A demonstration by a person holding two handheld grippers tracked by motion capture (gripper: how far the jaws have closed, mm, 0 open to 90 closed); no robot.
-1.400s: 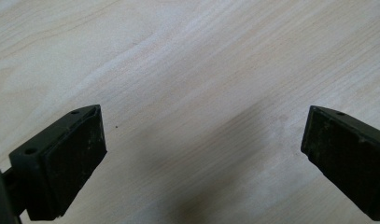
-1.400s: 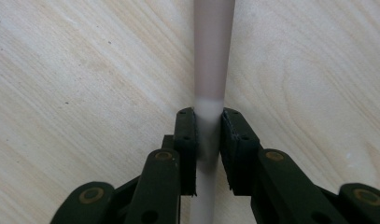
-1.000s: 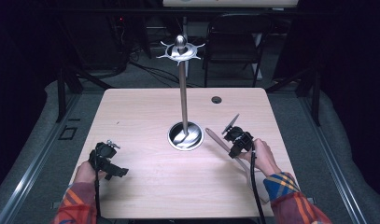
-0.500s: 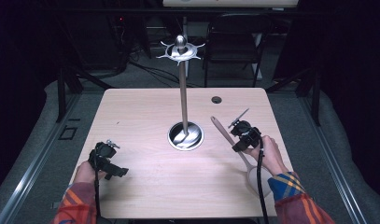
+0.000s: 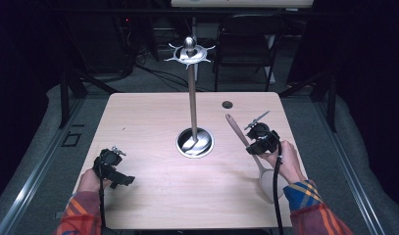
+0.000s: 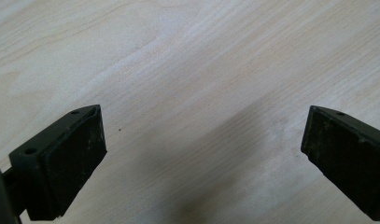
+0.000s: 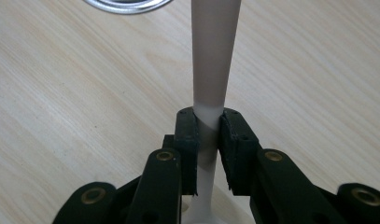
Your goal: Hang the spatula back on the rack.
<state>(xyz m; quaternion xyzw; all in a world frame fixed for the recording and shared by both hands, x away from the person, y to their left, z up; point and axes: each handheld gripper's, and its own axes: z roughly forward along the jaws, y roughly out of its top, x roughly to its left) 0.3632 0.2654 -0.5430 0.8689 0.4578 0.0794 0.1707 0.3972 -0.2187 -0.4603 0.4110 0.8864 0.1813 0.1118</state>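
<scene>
High view: the right hand-held gripper (image 5: pixel 256 139) clamps the handle of a pale spatula (image 5: pixel 246 147) near the bench (image 5: pixel 148 112) right edge, beside the utensil stand (image 5: pixel 192 98) at bench centre. Left gripper view: the left hand-held gripper (image 6: pixel 201 158) stands wide open over bare bench. Right gripper view: both pads press the spatula handle (image 7: pixel 211 70).

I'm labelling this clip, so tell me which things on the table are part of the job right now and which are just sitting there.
In the job:
- wooden spoon, clamped by its handle
- right gripper, shut on the spoon
- metal utensil stand, its hooked top and round base beside the spoon

Just lying about:
- left gripper, open, nothing between its jaws
- dark round hole in the table
</scene>
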